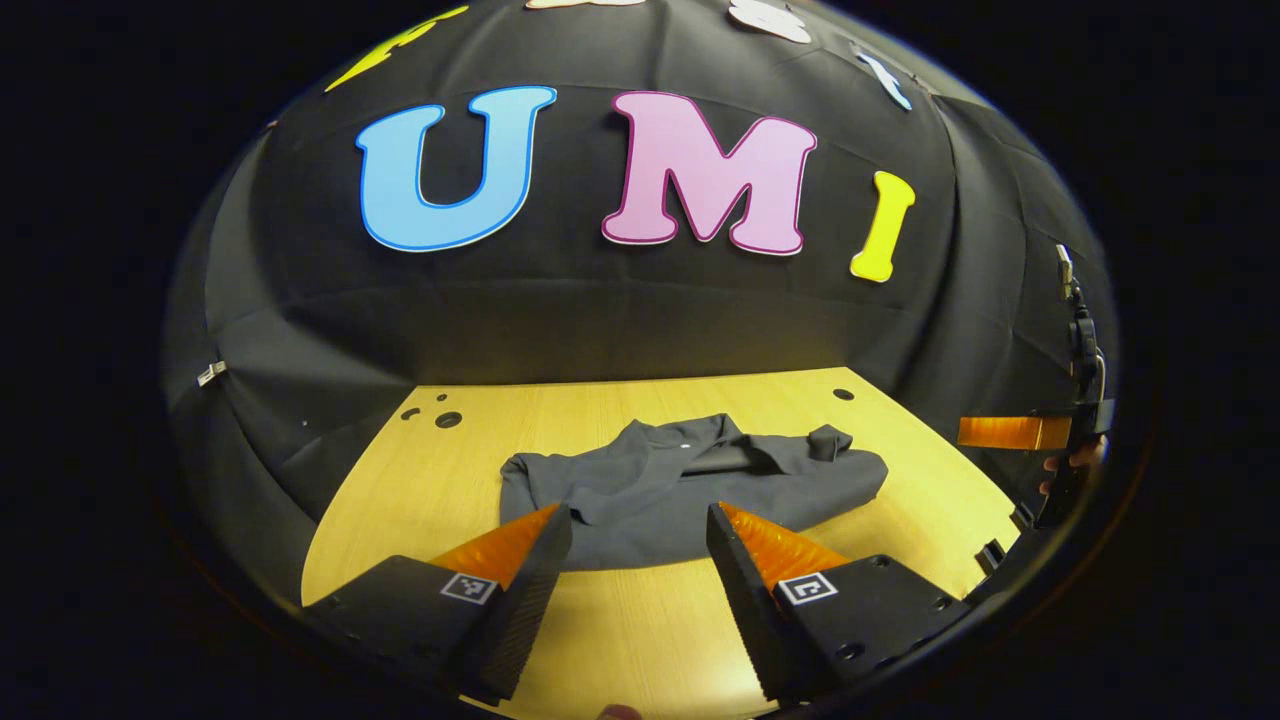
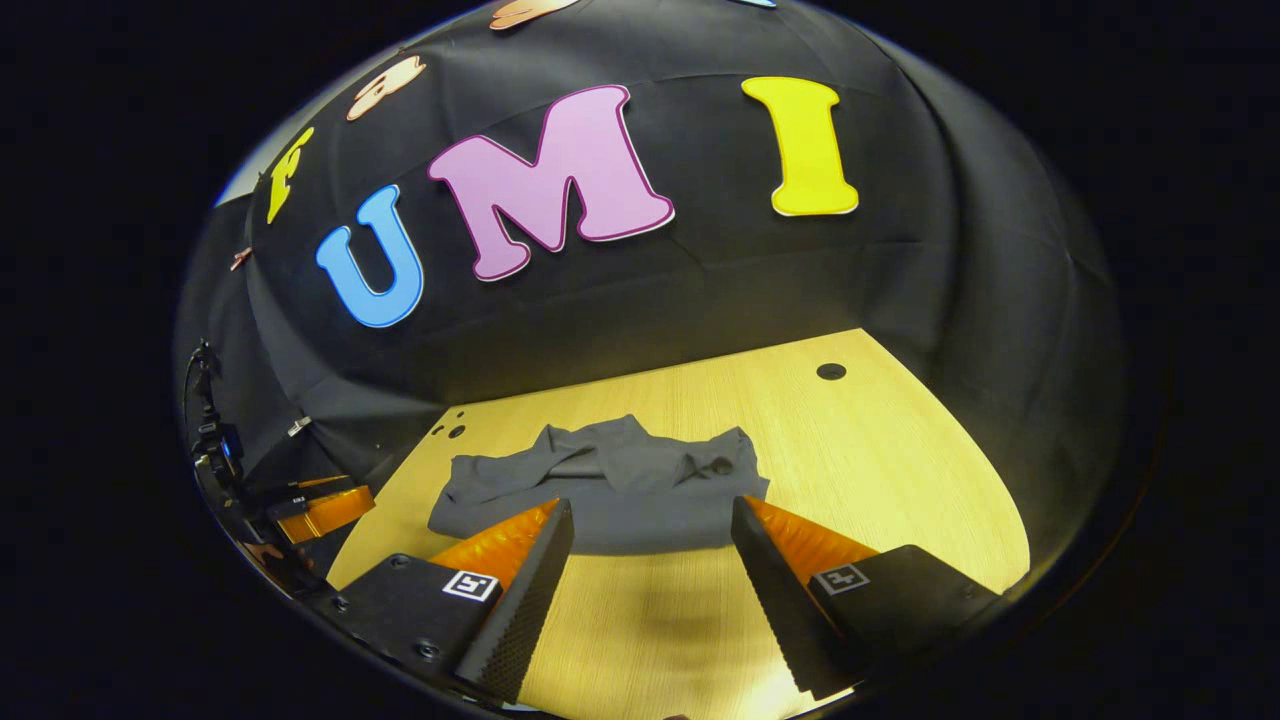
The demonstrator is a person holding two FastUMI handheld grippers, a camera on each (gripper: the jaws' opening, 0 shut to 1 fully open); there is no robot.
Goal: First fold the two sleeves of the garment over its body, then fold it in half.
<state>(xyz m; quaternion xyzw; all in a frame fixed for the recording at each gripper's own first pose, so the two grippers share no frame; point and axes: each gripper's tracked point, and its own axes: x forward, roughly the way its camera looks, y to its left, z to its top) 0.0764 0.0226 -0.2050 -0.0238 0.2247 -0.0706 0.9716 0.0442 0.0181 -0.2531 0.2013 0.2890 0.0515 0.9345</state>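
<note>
At the bottom of the left gripper view our left gripper (image 1: 640,520) hung above the bare near strip of the wooden table (image 1: 640,640), its jaws apart and nothing between them; at the bottom of the right gripper view our right gripper (image 2: 650,515) sat the same way, jaws apart and empty. Just past the fingertips, in the middle of each frame, lay the dark grey garment (image 1: 690,480), flat on the table with its collar toward the booth wall. Its sleeves looked bunched against the body rather than spread out, one crumpled at the right shoulder, though we could not tell whether either was properly folded over. We judged the task to be at or near its start, with neither gripper touching cloth. The next move, we thought, called for lowering each gripper to a sleeve end, pinching only the top layer, and carrying it across the body.
</note>
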